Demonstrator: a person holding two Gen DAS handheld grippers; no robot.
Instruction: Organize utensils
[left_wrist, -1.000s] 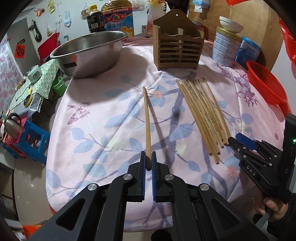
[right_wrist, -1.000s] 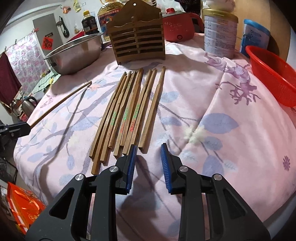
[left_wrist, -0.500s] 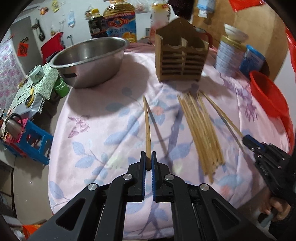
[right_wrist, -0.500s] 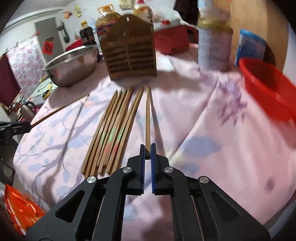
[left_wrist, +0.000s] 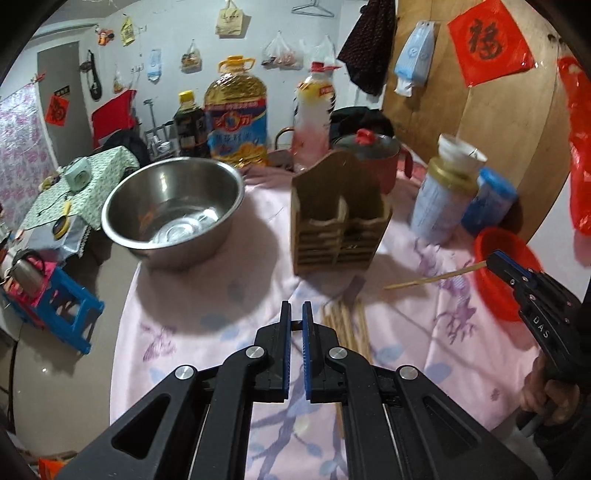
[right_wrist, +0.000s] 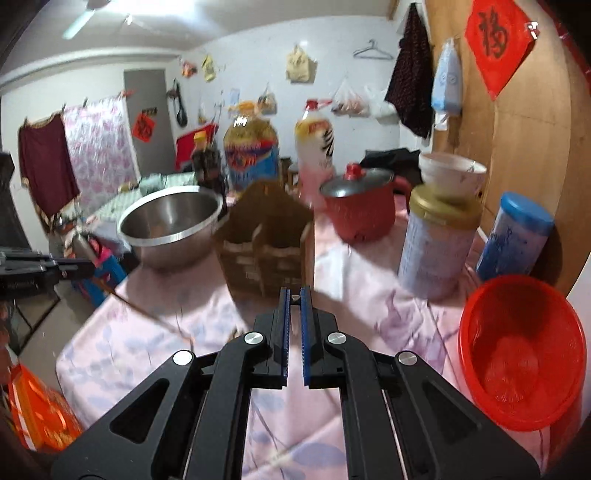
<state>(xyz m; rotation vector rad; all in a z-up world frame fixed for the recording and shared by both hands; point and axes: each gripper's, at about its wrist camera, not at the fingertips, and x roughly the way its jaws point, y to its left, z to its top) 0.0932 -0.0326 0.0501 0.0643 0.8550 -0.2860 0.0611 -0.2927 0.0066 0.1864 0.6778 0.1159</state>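
Note:
A wooden slatted utensil holder (left_wrist: 338, 218) stands on the pink flowered cloth; it also shows in the right wrist view (right_wrist: 267, 243). My left gripper (left_wrist: 294, 314) is shut on a chopstick seen end-on between its pads; its shaft shows in the right wrist view (right_wrist: 147, 314), slanting down from the left gripper (right_wrist: 79, 266). My right gripper (right_wrist: 294, 297) is shut on another chopstick; that chopstick (left_wrist: 432, 275) shows in the left wrist view, sticking out leftward from the right gripper (left_wrist: 493, 260). Several chopsticks (left_wrist: 349, 325) lie on the cloth behind my left fingers.
A steel bowl (left_wrist: 173, 210) sits left of the holder. A red pot (right_wrist: 360, 206), a tin with a cup on it (right_wrist: 436, 240), a blue canister (right_wrist: 513, 236) and a red basket (right_wrist: 524, 350) stand on the right. Bottles (left_wrist: 236, 114) line the back.
Both grippers lifted and tilted up with a chopstick each. The right gripper, open one second ago, closed on its chopstick and raised it off the pile.

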